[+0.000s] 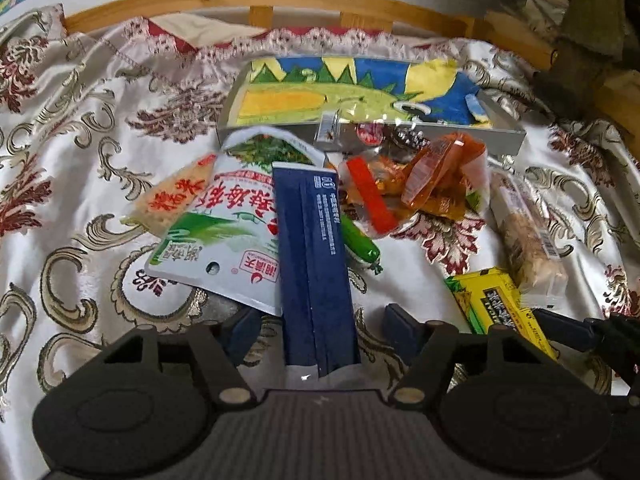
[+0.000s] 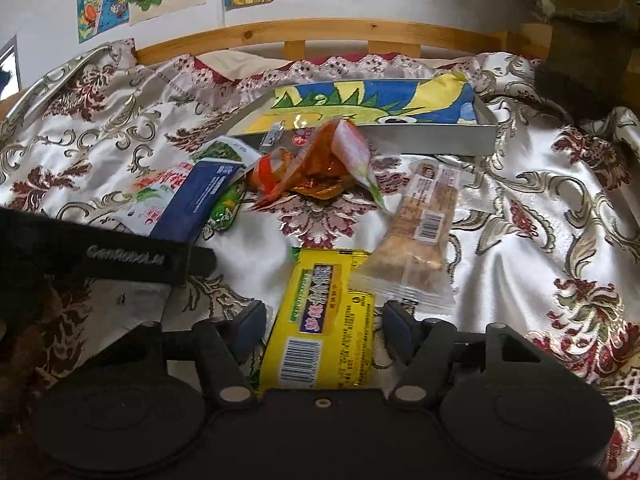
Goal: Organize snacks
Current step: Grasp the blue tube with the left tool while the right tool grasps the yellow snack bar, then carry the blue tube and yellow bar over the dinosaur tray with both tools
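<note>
Yellow snack pack (image 2: 320, 320), barcode nearest, lies between right tongs (image 2: 326, 330).

**Snacks scattered before the tray**

A dark blue packet (image 1: 314, 264) lies lengthwise over a white-green pouch (image 1: 224, 232). Farther right sits an orange snack bag (image 1: 420, 184), a clear-wrapped pastry (image 2: 420, 232) and, nearest, a yellow packet (image 2: 320, 320).

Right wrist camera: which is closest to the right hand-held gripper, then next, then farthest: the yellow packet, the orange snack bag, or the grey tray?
1. Yellow packet: right between the right hand-held gripper fingers.
2. Orange snack bag: farther up the cloth, middle of the view.
3. Grey tray: farthest, at the back, by the wooden rail.
</note>
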The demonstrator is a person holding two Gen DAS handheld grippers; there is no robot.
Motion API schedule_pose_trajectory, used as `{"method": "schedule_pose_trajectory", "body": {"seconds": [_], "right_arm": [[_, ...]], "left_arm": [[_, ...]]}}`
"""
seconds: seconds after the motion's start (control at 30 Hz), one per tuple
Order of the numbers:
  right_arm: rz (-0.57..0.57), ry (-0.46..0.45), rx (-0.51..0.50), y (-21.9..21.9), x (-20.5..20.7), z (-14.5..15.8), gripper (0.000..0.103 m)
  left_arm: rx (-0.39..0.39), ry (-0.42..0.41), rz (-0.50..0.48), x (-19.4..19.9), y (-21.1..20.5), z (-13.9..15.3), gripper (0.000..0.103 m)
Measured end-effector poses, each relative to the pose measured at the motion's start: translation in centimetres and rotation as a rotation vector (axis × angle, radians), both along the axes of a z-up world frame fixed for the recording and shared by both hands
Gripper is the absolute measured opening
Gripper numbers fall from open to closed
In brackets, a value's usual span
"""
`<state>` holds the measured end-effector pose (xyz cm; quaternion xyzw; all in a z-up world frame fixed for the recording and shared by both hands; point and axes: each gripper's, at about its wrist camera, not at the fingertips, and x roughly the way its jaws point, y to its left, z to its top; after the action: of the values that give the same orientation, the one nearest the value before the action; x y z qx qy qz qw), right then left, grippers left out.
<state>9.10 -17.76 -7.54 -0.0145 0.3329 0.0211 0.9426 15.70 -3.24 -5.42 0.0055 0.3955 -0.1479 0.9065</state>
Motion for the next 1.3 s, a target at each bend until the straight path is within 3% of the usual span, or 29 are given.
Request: {"method": "schedule_pose_trajectory", "body": {"seconds": [0.13, 0.23, 0.33, 0.4, 0.63, 0.87, 1.0, 1.3], "right_arm": [[0.000, 0.004, -0.001, 0.1, 0.4, -0.2, 0.067], [0.000, 0.003, -0.001, 0.1, 0.4, -0.1, 0.065], [-0.007, -0.006, -0.004, 0.1, 0.4, -0.1, 0.056], [-0.008, -0.011, -0.002, 0.0, 0.3, -0.1, 0.054], [-0.002, -0.019, -0.023, 0.1, -0.3, 0.0, 0.053], [0.014, -0.012, -0.070, 0.1, -1.8, 0.9, 0.052], [0.028, -0.031, -0.095, 0.3, -3.0, 1.8, 0.051], [0.041, -0.077, -0.114, 0.0, -6.3, 4.3, 0.050]], "left_arm": [[-0.012, 0.003, 0.011, 0.1, 0.2, 0.0, 0.072], [-0.015, 0.003, 0.021, 0.0, 0.3, 0.2, 0.064], [-0.033, 0.005, 0.040, -0.1, 0.6, 0.4, 0.053], [-0.055, 0.012, 0.039, -0.2, 0.9, 0.5, 0.037], [-0.078, 0.040, 0.029, -0.8, 0.9, 0.7, 0.032], [-0.165, 0.127, 0.038, -1.9, 1.3, 1.9, 0.030], [-0.144, 0.120, 0.018, -3.5, 0.4, 2.7, 0.029], [-0.181, 0.092, 0.007, -7.4, -0.2, 5.4, 0.029]]}}
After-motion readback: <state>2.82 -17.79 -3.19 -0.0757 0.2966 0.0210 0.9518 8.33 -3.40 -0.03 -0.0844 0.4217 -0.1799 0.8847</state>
